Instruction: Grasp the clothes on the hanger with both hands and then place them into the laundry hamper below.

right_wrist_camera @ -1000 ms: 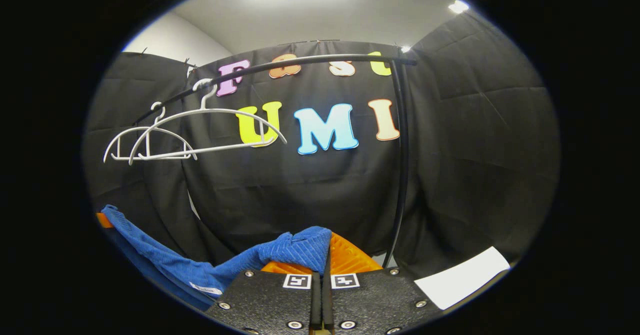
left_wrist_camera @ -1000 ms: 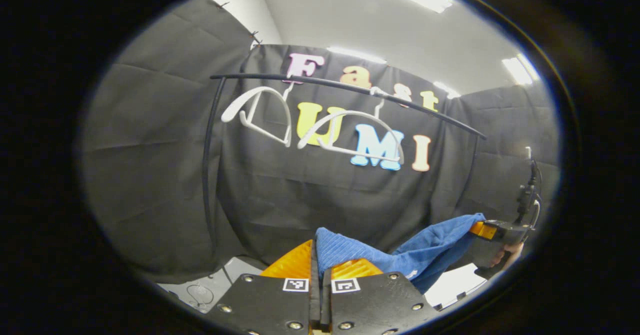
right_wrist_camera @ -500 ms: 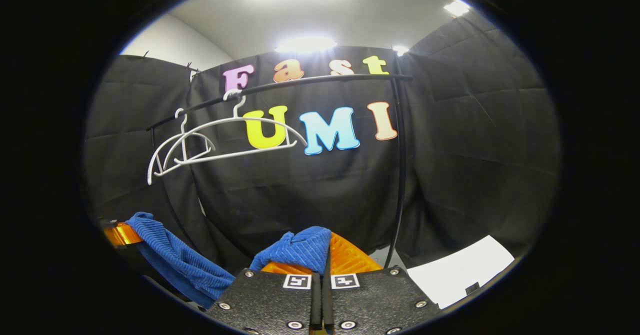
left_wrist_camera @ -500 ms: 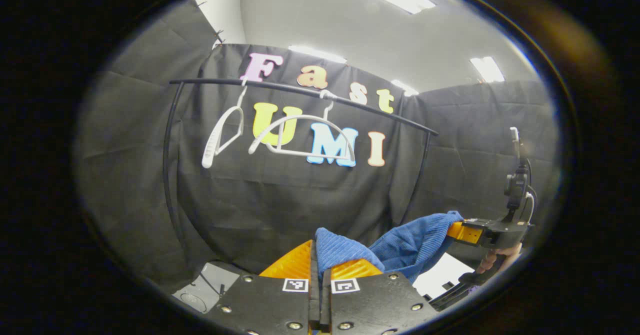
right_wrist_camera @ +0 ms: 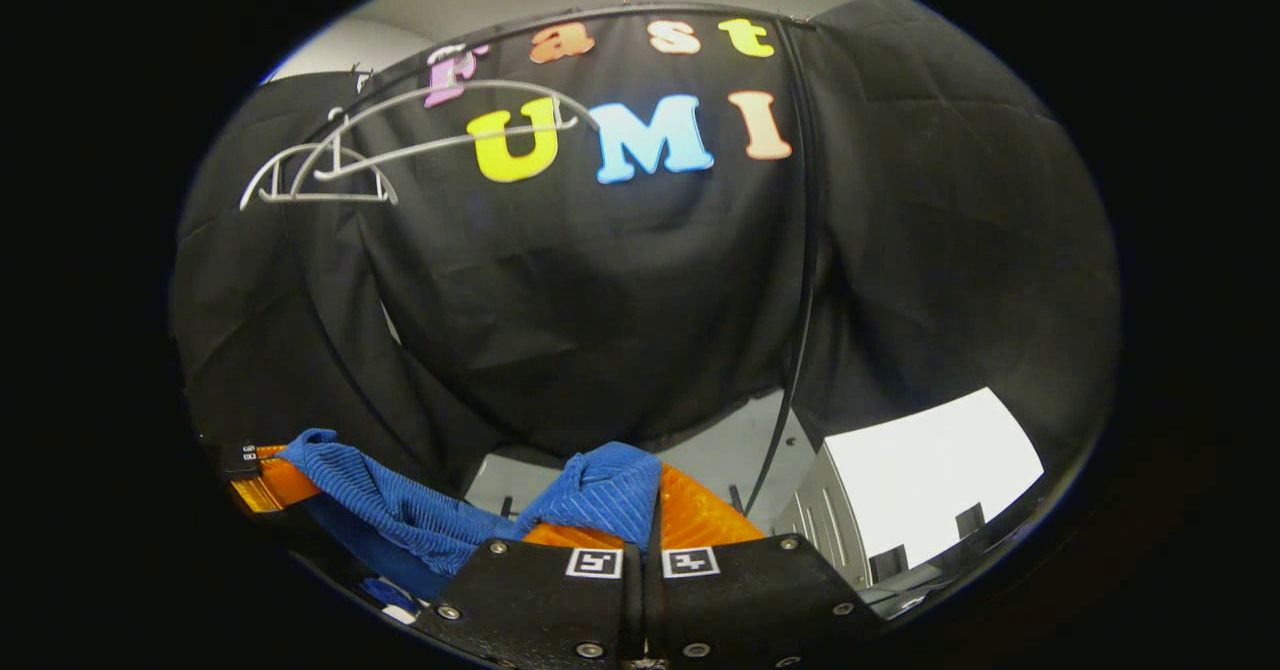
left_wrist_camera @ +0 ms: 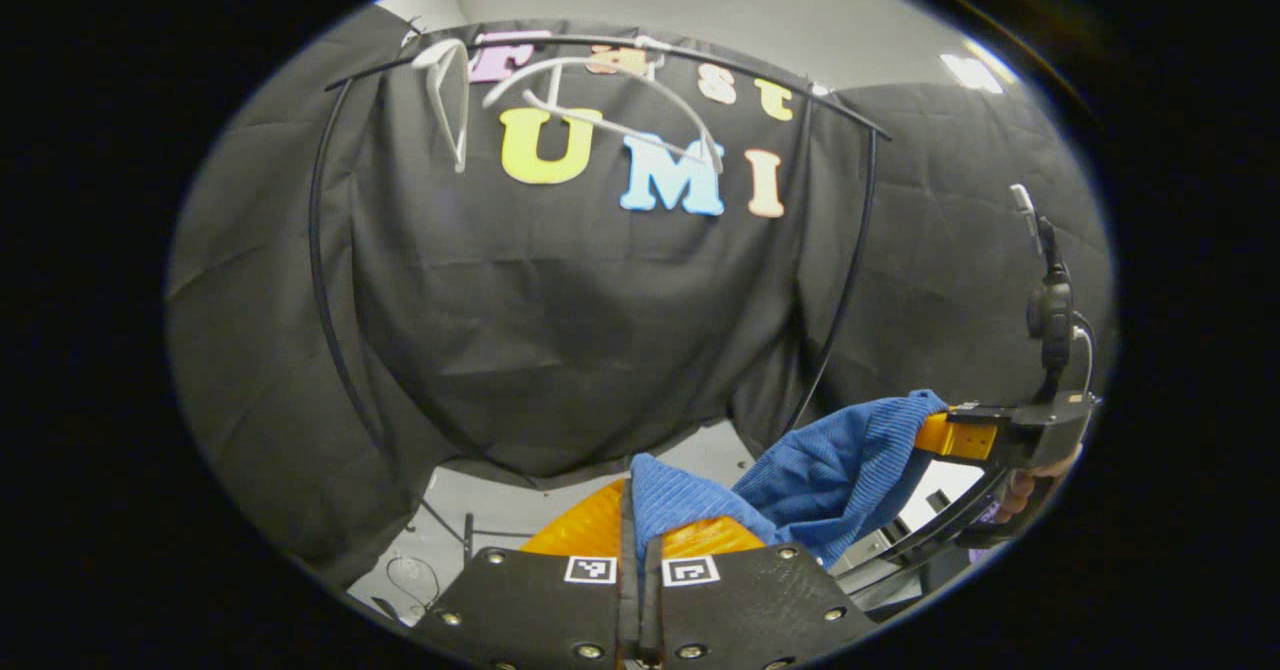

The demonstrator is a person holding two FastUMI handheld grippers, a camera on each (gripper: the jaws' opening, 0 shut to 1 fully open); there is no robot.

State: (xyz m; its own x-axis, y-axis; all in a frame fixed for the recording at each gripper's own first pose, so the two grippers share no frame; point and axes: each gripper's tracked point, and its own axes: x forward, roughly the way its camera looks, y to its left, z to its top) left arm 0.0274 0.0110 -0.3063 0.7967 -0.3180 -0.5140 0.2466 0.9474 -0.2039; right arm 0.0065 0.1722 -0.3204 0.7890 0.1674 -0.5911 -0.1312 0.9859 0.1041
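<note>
The blue ribbed cloth [left_wrist_camera: 800, 470] hangs slack between the two grippers, well below the rail [left_wrist_camera: 620, 50]. Its soft corded weave bunches into folds at each end and sags in the middle. The left gripper [left_wrist_camera: 638, 540] has its jaws clamped together on one corner of the cloth, which pokes up between the orange fingers [left_wrist_camera: 585, 525]. The right gripper [right_wrist_camera: 645, 535] has its jaws pressed together on the other corner [right_wrist_camera: 600, 490], and a hand [left_wrist_camera: 1020, 490] holds it.

Above the cloth, two bare white hangers [right_wrist_camera: 330, 165], thin and arched, hang from the thin black curved rail. Below the rail, the floor [left_wrist_camera: 500, 510] lies pale and open. Beside the rail's right post [right_wrist_camera: 800, 250] stands a white flat-topped box [right_wrist_camera: 930, 460].
</note>
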